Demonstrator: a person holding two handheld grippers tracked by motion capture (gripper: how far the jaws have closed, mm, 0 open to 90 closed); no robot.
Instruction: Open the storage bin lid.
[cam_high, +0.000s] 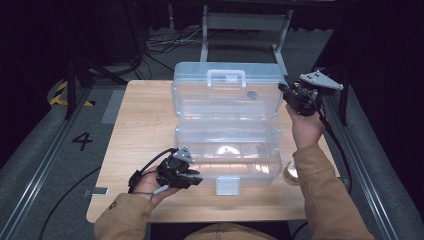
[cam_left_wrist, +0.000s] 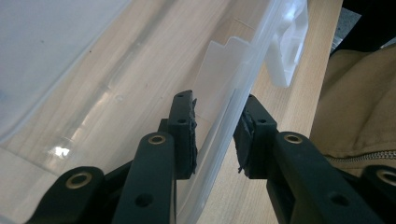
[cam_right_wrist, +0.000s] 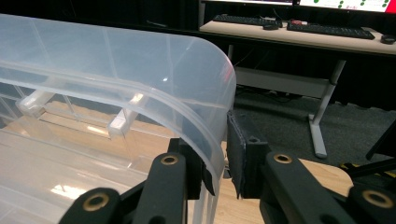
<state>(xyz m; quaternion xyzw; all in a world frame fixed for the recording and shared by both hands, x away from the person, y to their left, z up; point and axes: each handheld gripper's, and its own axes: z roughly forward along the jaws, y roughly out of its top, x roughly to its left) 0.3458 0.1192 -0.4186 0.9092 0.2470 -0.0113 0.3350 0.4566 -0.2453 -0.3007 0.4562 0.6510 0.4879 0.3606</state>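
Black rubber pads line the jaws of the left gripper (cam_left_wrist: 215, 135), which straddle the clear front wall of the see-through plastic storage box (cam_high: 227, 157): one jaw stands inside the box, the other outside, and a gap shows between each pad and the wall, so the jaws are spread around the wall rather than pinching it. Just beyond them, in the left gripper view, the box's white frosted latch (cam_left_wrist: 287, 44) hangs off the front edge over the pale wooden table (cam_high: 135, 130). The right gripper (cam_right_wrist: 217, 154) has its jaws set on either side of the rounded corner rim of the box's raised clear lid (cam_right_wrist: 140, 65), the pads close against the plastic; whether they actually press on it cannot be told. In the high view the box sits open in the middle of the table, its lid standing up at the far side with a white handle (cam_high: 226, 77) on top. The left gripper is at the box's near left corner, held by the left hand (cam_high: 150, 182), while the right hand (cam_high: 302, 127) holds its gripper up at the lid's right end. Tan sleeves (cam_high: 325, 195) come in from the bottom edge. A small round brass-coloured object (cam_high: 290, 173) lies on the table just beside the box's right end.
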